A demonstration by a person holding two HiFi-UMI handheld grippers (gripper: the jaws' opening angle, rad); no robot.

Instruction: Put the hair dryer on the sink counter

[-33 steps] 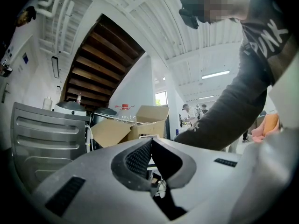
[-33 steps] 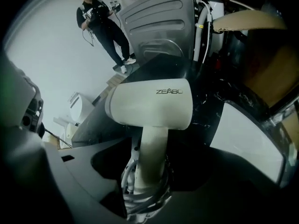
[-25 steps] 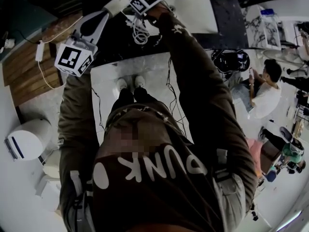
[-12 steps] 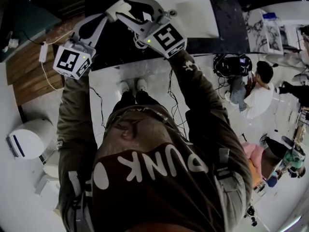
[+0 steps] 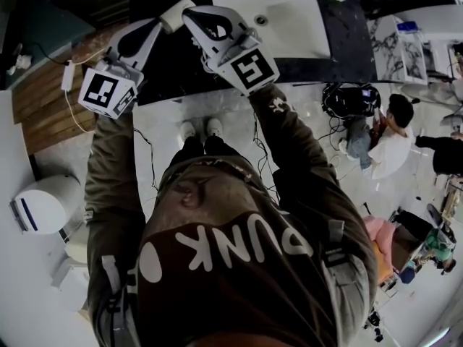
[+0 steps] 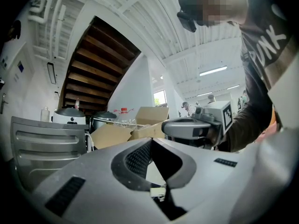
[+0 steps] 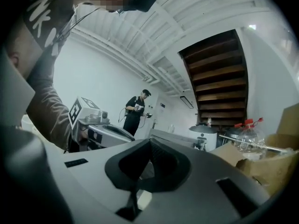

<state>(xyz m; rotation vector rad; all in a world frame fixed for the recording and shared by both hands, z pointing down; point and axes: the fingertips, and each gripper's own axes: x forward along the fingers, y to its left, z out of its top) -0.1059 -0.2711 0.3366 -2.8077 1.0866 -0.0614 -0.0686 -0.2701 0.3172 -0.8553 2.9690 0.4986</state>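
Observation:
A small white block (image 5: 177, 13), perhaps one end of the hair dryer, lies on the dark sink counter (image 5: 340, 35); I cannot make out more of it. My left gripper (image 5: 160, 24) reaches to just left of it. In the left gripper view its jaws (image 6: 150, 143) meet with nothing between them. My right gripper (image 5: 191, 17) hovers over the counter edge, marker cube toward me, and hides the cord. Its jaws (image 7: 149, 141) are closed on nothing. Each gripper view shows the other gripper, the right (image 6: 198, 127) and the left (image 7: 96, 127).
A white sink basin (image 5: 282, 20) is set in the counter to the right of the grippers. Wooden boards (image 5: 43, 114) and a white round appliance (image 5: 40, 208) lie to the left. A person (image 5: 394, 132) sits at the right. Cardboard boxes (image 6: 145, 120) and cookers (image 6: 69, 115) stand nearby.
My right gripper has drawn back from the cord on the counter toward me and turned its marker cube upward; its jaws have come together. The left gripper has barely moved.

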